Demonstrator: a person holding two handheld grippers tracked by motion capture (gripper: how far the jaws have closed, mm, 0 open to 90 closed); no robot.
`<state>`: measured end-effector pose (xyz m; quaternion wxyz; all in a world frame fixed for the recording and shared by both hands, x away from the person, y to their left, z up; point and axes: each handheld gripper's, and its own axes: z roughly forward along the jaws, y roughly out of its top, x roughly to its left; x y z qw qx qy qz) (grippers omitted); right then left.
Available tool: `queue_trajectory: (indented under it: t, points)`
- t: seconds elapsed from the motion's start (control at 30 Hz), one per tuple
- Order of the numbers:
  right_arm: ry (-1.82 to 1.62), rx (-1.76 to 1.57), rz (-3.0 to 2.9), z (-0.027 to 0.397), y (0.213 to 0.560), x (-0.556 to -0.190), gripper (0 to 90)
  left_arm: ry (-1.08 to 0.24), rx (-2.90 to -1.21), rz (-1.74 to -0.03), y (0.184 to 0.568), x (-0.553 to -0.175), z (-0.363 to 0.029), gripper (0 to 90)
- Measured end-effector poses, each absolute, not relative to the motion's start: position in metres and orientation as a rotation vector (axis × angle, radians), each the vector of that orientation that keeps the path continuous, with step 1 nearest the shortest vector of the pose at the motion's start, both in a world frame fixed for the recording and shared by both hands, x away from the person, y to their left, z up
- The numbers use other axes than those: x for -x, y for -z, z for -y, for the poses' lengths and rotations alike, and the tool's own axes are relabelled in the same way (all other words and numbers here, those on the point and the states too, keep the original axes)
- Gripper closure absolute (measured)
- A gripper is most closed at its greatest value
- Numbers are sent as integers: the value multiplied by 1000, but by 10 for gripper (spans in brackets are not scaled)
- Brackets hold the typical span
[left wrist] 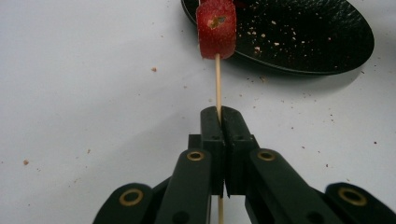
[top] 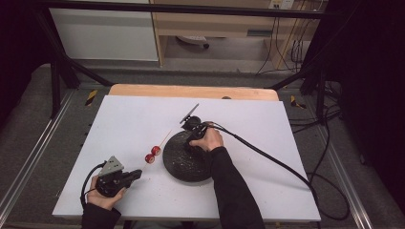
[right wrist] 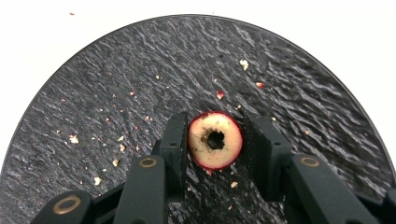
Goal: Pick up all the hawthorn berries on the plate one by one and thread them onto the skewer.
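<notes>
While the left hand-held gripper (left wrist: 218, 116) pinches a thin wooden skewer (left wrist: 217, 84), the right hand-held gripper (right wrist: 215, 135) — jaws parted — brackets a cored round slice (right wrist: 215, 140).

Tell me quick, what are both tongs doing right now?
Left tongs: closed on the thin wooden skewer.
Right tongs: open around the round red-skinned cored fruit slice on the black textured plate, not yet squeezing.
</notes>
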<state>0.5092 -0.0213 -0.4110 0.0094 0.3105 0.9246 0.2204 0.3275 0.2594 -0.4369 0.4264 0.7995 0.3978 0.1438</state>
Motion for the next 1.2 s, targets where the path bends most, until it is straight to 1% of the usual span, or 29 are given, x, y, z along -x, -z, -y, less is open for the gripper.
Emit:
queue_trajectory:
  t: [0.33, 0.63, 0.9, 1.2]
  points:
    - [-718, -1098, -2877, 25, 396, -505, 630, -362, -1993, -991, 436, -327, -258, 882]
    - [-783, -1134, -2841, 35, 381, -496, 631, -366, -1991, -986, 435, -326, -257, 882]
    - [-885, -1197, -2769, 53, 369, -482, 631, -367, -1993, -980, 435, -325, -256, 882]
    - [-1092, -1260, -2653, 79, 373, -465, 631, -369, -1990, -978, 435, -325, -252, 882]
